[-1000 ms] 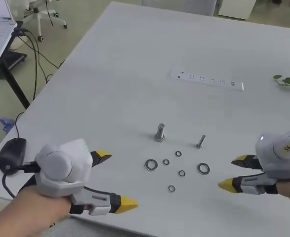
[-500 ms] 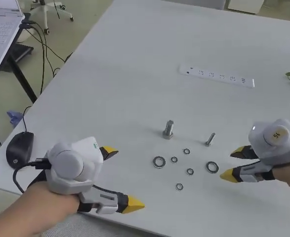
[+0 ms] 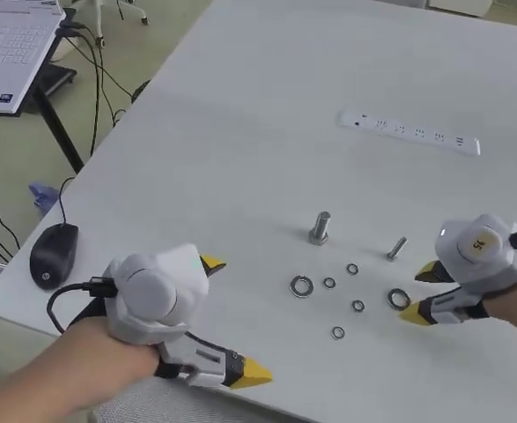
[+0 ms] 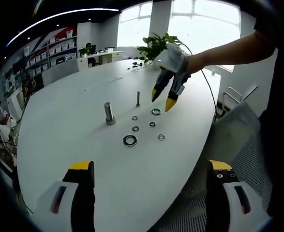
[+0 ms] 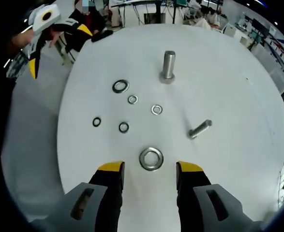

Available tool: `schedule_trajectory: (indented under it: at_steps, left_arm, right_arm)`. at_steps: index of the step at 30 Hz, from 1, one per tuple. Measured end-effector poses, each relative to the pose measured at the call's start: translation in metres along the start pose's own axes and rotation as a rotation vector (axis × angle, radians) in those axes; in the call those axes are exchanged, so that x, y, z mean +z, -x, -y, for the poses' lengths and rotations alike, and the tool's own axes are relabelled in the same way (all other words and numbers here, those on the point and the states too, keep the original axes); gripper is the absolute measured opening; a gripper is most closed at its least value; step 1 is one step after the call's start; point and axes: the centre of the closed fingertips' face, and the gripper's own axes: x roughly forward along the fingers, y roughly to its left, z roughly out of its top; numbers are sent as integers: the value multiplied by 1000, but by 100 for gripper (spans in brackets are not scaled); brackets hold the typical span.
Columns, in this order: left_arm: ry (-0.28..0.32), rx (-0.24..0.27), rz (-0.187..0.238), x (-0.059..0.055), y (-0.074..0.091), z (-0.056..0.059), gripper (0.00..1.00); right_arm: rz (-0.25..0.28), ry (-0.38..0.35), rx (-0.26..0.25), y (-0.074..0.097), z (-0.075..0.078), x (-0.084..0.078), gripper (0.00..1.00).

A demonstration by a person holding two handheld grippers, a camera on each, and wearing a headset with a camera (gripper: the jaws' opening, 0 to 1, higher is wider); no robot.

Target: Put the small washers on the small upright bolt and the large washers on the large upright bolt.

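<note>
A large bolt and a small bolt stand upright mid-table. In front of them lie two large washers and several small washers. My right gripper is open, low over the table, its yellow tips just right of the nearer large washer, which lies just ahead of the jaw gap. My left gripper is open and holds nothing near the table's front edge, well left of the washers. In the left gripper view, the large bolt, small bolt and right gripper lie ahead.
A white power strip lies at the far side of the table. A black mouse with its cable sits at the front left corner. A laptop stands on a side desk to the left.
My right gripper has moved in toward the right-hand large washer, its tips now close beside it. The left gripper stays open near the front edge. The head camera has shifted.
</note>
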Motion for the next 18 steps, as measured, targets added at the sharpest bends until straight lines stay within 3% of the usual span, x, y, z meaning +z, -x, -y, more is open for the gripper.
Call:
schedule_trajectory:
  at_steps: [6, 10, 18]
  left_arm:
    - [14, -1, -39, -9, 0, -3, 100]
    - [16, -3, -10, -5, 2, -5, 99]
    - [15, 16, -24, -9, 5, -12, 97]
  right_arm:
    - [-41, 31, 11, -9, -1, -2, 43]
    - [-65, 46, 10, -14, 0, -2, 42]
    - [-98, 72, -2, -18, 4, -5, 42]
